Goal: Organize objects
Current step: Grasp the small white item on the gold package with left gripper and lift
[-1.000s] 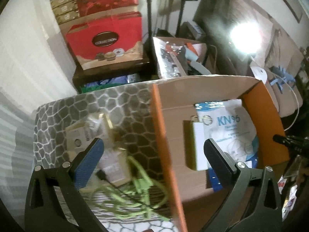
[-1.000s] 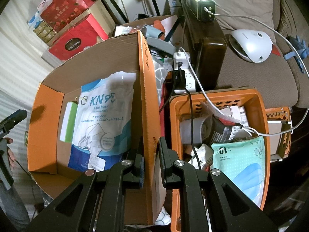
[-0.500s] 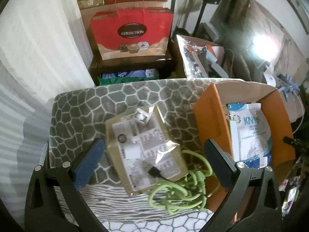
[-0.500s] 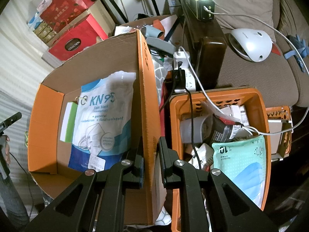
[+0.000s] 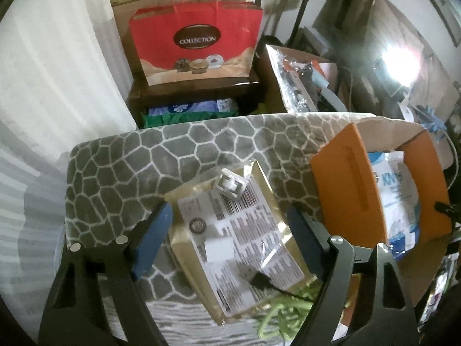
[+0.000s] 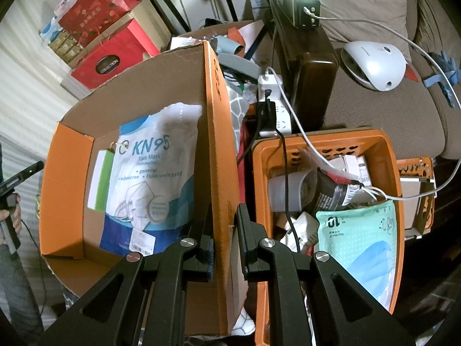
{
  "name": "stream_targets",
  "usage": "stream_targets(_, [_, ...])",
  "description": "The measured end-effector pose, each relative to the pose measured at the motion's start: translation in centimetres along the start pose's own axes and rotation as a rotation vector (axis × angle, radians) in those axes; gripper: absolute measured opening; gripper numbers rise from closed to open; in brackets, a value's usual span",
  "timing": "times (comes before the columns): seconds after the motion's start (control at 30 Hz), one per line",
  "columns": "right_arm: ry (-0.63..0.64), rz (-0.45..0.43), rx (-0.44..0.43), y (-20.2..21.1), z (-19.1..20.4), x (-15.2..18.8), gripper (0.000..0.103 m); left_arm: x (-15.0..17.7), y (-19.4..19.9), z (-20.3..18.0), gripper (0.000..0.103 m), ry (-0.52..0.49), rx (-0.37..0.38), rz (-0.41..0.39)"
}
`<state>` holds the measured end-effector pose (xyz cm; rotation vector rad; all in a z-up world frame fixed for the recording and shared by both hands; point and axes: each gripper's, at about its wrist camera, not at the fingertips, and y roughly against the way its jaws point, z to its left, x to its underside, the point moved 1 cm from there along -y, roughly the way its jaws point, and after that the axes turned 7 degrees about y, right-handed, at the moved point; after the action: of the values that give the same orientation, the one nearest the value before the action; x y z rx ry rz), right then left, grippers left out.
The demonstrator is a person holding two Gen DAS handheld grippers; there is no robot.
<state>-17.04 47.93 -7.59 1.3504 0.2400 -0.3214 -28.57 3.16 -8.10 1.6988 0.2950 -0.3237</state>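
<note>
A gold packet (image 5: 236,230) with a white label lies on the grey patterned cushion (image 5: 129,167). My left gripper (image 5: 229,216) hovers over it with jaws closing, one blue pad on each side of the packet, neither pressing. A small white clip (image 5: 230,184) and a black plug (image 5: 259,279) rest on the packet, and a green cable (image 5: 288,311) is tangled at its near end. My right gripper (image 6: 224,239) is shut on the right wall of the orange cardboard box (image 6: 222,173). A KN95 mask pack (image 6: 152,173) and a green-and-white pad (image 6: 99,184) lie inside.
An orange plastic basket (image 6: 391,173) with a teal mask pack (image 6: 357,245), cables and packets sits right of the box. A red gift bag (image 5: 196,43) stands on a dark shelf beyond the cushion. A white device (image 6: 374,63) rests on the sofa.
My left gripper has swung left from over the box to above the gold packet, dropped a little, and its jaws have narrowed. The right gripper and the box wall have not moved.
</note>
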Motion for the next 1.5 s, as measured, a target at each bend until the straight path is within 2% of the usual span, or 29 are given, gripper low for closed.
stream_targets(0.03, [0.001, 0.000, 0.001, 0.0, 0.1, 0.0, 0.012, -0.1, -0.3, 0.1, 0.069, -0.003, 0.001, -0.001])
stream_targets(0.13, [0.000, 0.000, -0.001, 0.0, 0.0, 0.0, 0.012, -0.6, -1.3, 0.3, 0.056, -0.001, 0.017, 0.021])
stream_targets(0.2, [0.000, 0.001, 0.000, 0.0, 0.0, 0.0, 0.012, -0.9, -1.7, 0.5, 0.054, 0.005, 0.043, 0.025])
stream_targets(0.37, [0.000, 0.004, 0.003, -0.2, 0.0, 0.2, 0.012, -1.3, -2.4, 0.7, 0.039, -0.003, 0.089, 0.030])
stream_targets(0.43, [0.000, 0.003, 0.002, -0.2, 0.0, 0.2, 0.012, -1.4, -2.6, 0.7, 0.034, -0.008, 0.095, 0.034])
stream_targets(0.57, [-0.001, 0.004, 0.002, -0.2, 0.0, 0.1, 0.013, -1.3, -2.8, 0.3, 0.033, -0.046, 0.103, 0.026])
stream_targets(0.67, [-0.001, 0.007, 0.006, -0.5, 0.0, 0.2, 0.013, -1.1, -3.1, 0.0, 0.023, -0.063, 0.099, 0.030])
stream_targets(0.93, [-0.002, 0.008, 0.007, -0.6, 0.0, 0.3, 0.013, -0.8, -2.3, 0.3, 0.023, -0.045, 0.134, -0.003])
stream_targets(1.13, [-0.003, 0.009, 0.006, -0.6, 0.0, 0.3, 0.013, -0.7, 0.5, -0.6, 0.023, -0.064, 0.161, -0.044])
stream_targets(1.33, [-0.003, 0.009, 0.005, -0.6, 0.0, 0.2, 0.013, -0.1, 4.4, -3.9, 0.023, -0.138, 0.208, -0.085])
stream_targets(1.5, [-0.003, 0.009, 0.005, -0.6, -0.1, 0.2, 0.013, 0.9, 6.8, -7.6, 0.023, -0.201, 0.265, -0.087])
